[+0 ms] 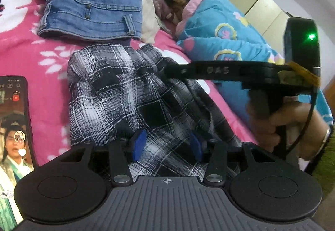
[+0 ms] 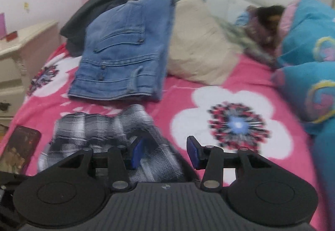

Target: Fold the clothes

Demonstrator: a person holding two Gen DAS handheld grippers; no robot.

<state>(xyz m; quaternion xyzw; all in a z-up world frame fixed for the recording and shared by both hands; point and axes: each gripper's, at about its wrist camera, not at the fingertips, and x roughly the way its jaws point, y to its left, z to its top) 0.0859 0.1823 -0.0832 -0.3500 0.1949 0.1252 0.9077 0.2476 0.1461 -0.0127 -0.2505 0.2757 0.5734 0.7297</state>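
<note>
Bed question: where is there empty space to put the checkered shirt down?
Free: the pink bedspread around the big flower print, between the pillow and blue quilt. Crowded: the left, with folded jeans, plaid shirt and phone.

Open stretch of pink floral bedspread [image 2: 209, 76] lies right of the crumpled black-and-white plaid garment [image 2: 100, 132], bare as far as the bright blue patterned quilt [image 2: 309, 63] bounding it on the right. Ahead, the folded blue denim jeans [image 2: 123, 53] and cream pillow [image 2: 199, 46] close the far side. Left, a black smartphone with lit screen [image 1: 14, 126] lies just beside the plaid. A dark garment [image 2: 100, 2] sits behind the jeans.
</note>
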